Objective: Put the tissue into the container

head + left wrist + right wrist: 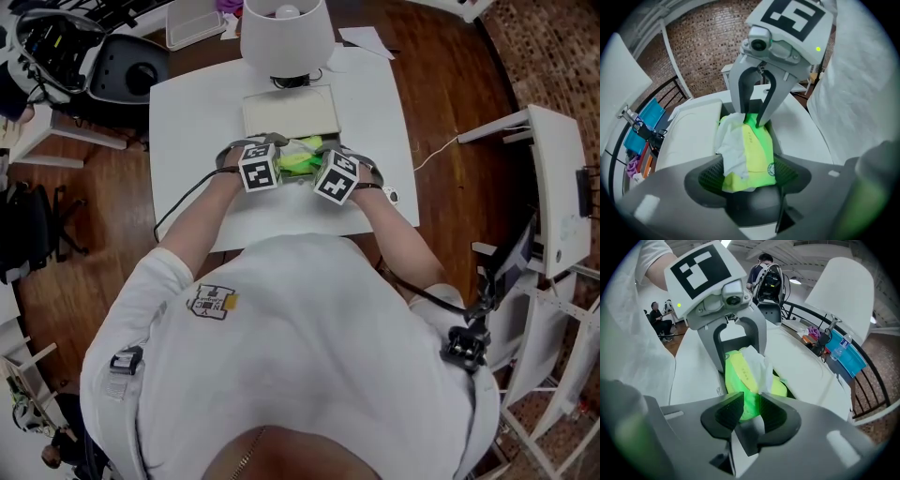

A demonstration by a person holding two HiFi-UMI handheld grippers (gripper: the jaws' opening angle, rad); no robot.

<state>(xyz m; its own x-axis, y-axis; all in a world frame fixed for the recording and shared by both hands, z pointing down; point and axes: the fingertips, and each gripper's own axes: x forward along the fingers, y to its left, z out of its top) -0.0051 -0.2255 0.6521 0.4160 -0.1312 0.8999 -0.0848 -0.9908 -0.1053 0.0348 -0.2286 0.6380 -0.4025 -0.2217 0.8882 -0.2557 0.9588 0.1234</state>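
Note:
A bright green tissue pack (298, 156) with a white tissue (732, 149) poking out of its top is held between my two grippers over the white table (187, 112). My left gripper (747, 173) is shut on one end of the pack (758, 151), which fills the space between its pads. From the opposite side, my right gripper (750, 411) is shut on the pack's other end (740, 380), with the tissue (759, 364) just to the right of its pads. A pale rectangular container (291, 111) lies on the table just beyond the pack.
A white lamp (286, 33) stands behind the container at the table's far edge. A black chair (131, 66) is at the far left and a white frame (553, 187) at the right. Cables run off the table on both sides.

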